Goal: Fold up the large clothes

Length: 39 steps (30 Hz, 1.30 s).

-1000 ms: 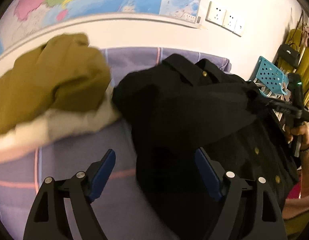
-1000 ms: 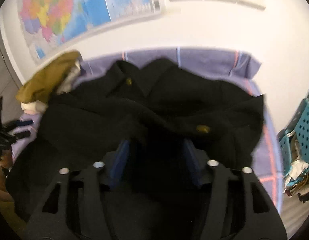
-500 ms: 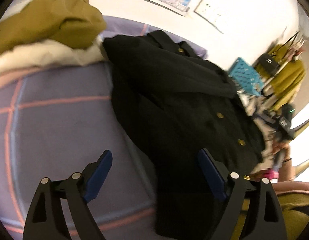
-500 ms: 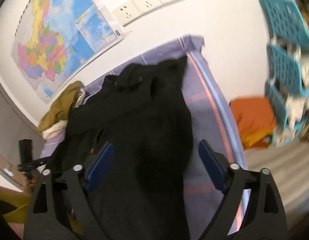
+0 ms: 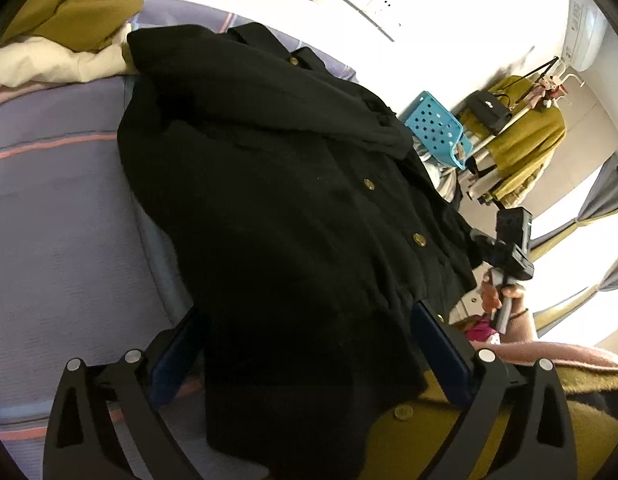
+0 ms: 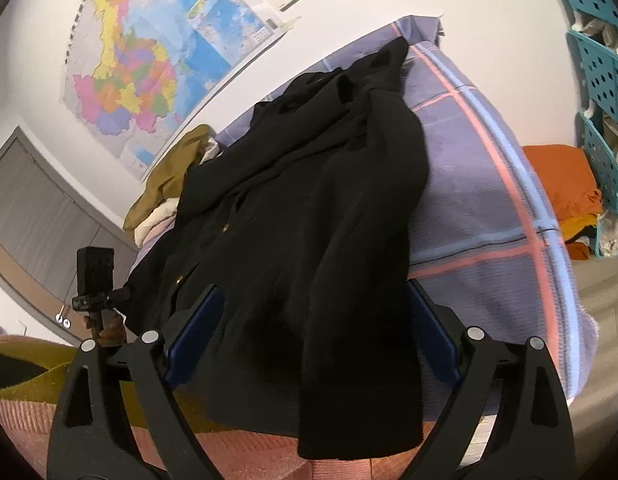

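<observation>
black coat (image 5: 293, 200) spread on bed (image 5: 61, 208), long axis lower centre to upper left | left gripper (image 5: 305, 356) just opened wide, straddling hem, unclamped | right gripper (image 6: 309, 332) likewise, nearer the overhanging sleeve end

Black coat (image 5: 277, 208): matt, slightly fuzzy woven cloth; buttons (image 5: 419, 239) glossy brass-look metal. Bedsheet (image 5: 61, 216), at 9 o'clock of the coat: smooth matt cotton-like cloth. Gripper fingers (image 5: 441, 344): matt black plastic, blue rubbery pads. Blue basket (image 5: 435, 128), 2 o'clock: glossy perforated plastic. Wall map (image 6: 149, 60): glossy paper.
</observation>
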Tool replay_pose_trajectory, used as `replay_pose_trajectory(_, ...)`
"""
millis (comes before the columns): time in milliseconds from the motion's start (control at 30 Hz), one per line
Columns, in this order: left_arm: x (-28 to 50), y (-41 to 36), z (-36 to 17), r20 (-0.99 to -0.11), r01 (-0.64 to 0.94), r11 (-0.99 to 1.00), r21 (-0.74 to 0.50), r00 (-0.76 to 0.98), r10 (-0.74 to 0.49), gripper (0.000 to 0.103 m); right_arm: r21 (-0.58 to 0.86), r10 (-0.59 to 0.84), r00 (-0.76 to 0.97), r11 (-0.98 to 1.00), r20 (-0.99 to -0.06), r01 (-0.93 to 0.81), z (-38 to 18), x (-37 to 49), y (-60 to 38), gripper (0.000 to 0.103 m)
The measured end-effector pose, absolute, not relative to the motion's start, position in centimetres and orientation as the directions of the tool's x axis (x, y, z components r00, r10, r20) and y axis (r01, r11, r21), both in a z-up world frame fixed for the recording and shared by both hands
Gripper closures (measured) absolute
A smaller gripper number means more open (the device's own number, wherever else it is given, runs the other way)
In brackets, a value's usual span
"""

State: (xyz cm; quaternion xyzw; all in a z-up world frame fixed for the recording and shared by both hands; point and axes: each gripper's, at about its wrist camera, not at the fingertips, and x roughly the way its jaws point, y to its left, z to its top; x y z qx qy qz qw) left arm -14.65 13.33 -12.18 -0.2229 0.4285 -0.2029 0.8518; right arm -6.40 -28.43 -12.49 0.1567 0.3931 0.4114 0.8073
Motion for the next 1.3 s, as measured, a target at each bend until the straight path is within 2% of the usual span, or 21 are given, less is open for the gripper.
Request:
replay_pose_trajectory(67, -14.5, 12.9, -12.2, -0.645, 0.153, 0.825, -0.543, 0.554, -0.527, 0.008, 0.575, 0.801, 0.339, 0.593, -0.494, -0.563, -12.5, -6.7, -28.1, 0.013)
replay_pose_trajectory(100, -14.4, 12.8, -12.1, -0.645, 0.148, 0.827, -0.542, 0.558, -0.523, 0.013, 0.575, 0.803, 0.337, 0.59, -0.492, -0.567, -12.5, -6.6, -28.0, 0.014)
replay_pose_trajectory(167, -13.9, 12.5, -12.1, -0.665, 0.123, 0.843, -0.524, 0.559, -0.495, 0.035, 0.585, 0.813, 0.319, 0.575, -0.488, -0.572, -12.7, -6.7, -27.4, 0.038)
replay_pose_trajectory(200, -13.7, 12.4, -12.0, -0.671, 0.115, 0.843, -0.526, 0.552, -0.494, 0.053, 0.615, 0.829, 0.294, 0.553, -0.476, -0.562, -12.9, -6.4, -27.2, 0.057)
replay_pose_trajectory(233, -13.6, 12.5, -11.9, -0.667, 0.116, 0.836, -0.536, 0.549, -0.504, 0.068, 0.655, 0.853, 0.264, 0.517, -0.451, -0.551, -13.2, -6.3, -27.1, 0.061)
replay_pose_trajectory(300, -13.7, 12.6, -11.4, -0.651, 0.116, 0.821, -0.559, 0.552, -0.521, 0.082, 0.671, 0.869, 0.248, 0.49, -0.429, -0.556, -13.1, -6.6, -26.7, 0.076)
replay_pose_trajectory(333, -13.8, 12.6, -10.9, -0.643, 0.12, 0.818, -0.563, 0.559, -0.524, 0.084, 0.684, 0.879, 0.246, 0.472, -0.408, -0.556, -12.8, -6.8, -26.8, 0.081)
replay_pose_trajectory(433, -15.0, 13.5, -9.4, -0.599, 0.132, 0.802, -0.583, 0.597, -0.534, 0.09, 0.692, 0.921, 0.254, 0.39, -0.297, -0.607, -10.1, -8.7, -27.4, 0.085)
replay_pose_trajectory(533, -16.8, 15.3, -7.6, -0.532, 0.148, 0.784, -0.603, 0.657, -0.533, 0.091, 0.667, 0.939, 0.247, 0.344, -0.24, -0.66, -8.0, -10.5, -27.6, 0.086)
replay_pose_trajectory(567, -17.2, 15.7, -7.2, -0.536, 0.137, 0.796, -0.589, 0.672, -0.512, 0.091, 0.654, 0.937, 0.242, 0.35, -0.253, -0.67, -7.9, -10.9, -27.4, 0.086)
replay_pose_trajectory(667, -16.9, 15.9, -8.5, -0.576, 0.121, 0.801, -0.586, 0.633, -0.518, 0.089, 0.677, 0.921, 0.229, 0.387, -0.315, -0.626, -9.5, -10.2, -27.2, 0.073)
replay_pose_trajectory(700, -16.6, 16.1, -9.1, -0.586, 0.119, 0.798, -0.591, 0.617, -0.526, 0.086, 0.697, 0.916, 0.222, 0.4, -0.335, -0.596, -10.7, -9.7, -27.3, 0.065)
replay_pose_trajectory(767, -16.1, 15.9, -10.9, -0.61, 0.104, 0.79, -0.604, 0.578, -0.543, 0.078, 0.724, 0.902, 0.227, 0.43, -0.366, -0.539, -12.4, -9.1, -27.6, 0.062)
replay_pose_trajectory(833, -15.7, 15.7, -12.1, -0.617, 0.094, 0.779, -0.621, 0.554, -0.559, 0.061, 0.744, 0.904, 0.217, 0.426, -0.367, -0.515, -13.8, -8.9, -27.9, 0.049)
replay_pose_trajectory(1000, -15.1, 15.5, -13.1, -0.597, 0.099, 0.749, -0.655, 0.54, -0.594, 0.044, 0.762, 0.923, 0.195, 0.384, -0.332, -0.522, -14.3, -9.0, -28.0, 0.037)
replay_pose_trajectory(1100, -15.0, 14.4, -12.9, -0.601, 0.116, 0.756, -0.644, 0.535, -0.594, 0.043, 0.753, 0.932, 0.17, 0.359, -0.32, -0.551, -13.9, -9.2, -27.6, 0.026)
replay_pose_trajectory(1133, -14.9, 13.9, -12.8, -0.613, 0.113, 0.772, -0.626, 0.541, -0.576, 0.061, 0.747, 0.928, 0.177, 0.37, -0.329, -0.552, -13.8, -9.3, -27.5, 0.034)
replay_pose_trajectory(1167, -14.8, 13.4, -12.8, -0.626, 0.114, 0.784, -0.61, 0.537, -0.565, 0.073, 0.747, 0.926, 0.177, 0.375, -0.335, -0.549, -13.8, -9.3, -27.4, 0.046)
replay_pose_trajectory(1200, -14.6, 13.2, -12.8, -0.632, 0.115, 0.785, -0.609, 0.528, -0.568, 0.084, 0.758, 0.926, 0.17, 0.374, -0.337, -0.535, -14.0, -9.2, -27.1, 0.076)
replay_pose_trajectory(1233, -14.6, 13.2, -12.6, -0.635, 0.105, 0.79, -0.604, 0.536, -0.556, 0.089, 0.777, 0.928, 0.163, 0.369, -0.334, -0.509, -14.4, -9.1, -26.8, 0.083)
replay_pose_trajectory(1300, -15.0, 13.1, -11.5, -0.623, 0.116, 0.799, -0.59, 0.563, -0.543, 0.091, 0.782, 0.933, 0.182, 0.358, -0.309, -0.51, -14.0, -9.4, -26.7, 0.085)
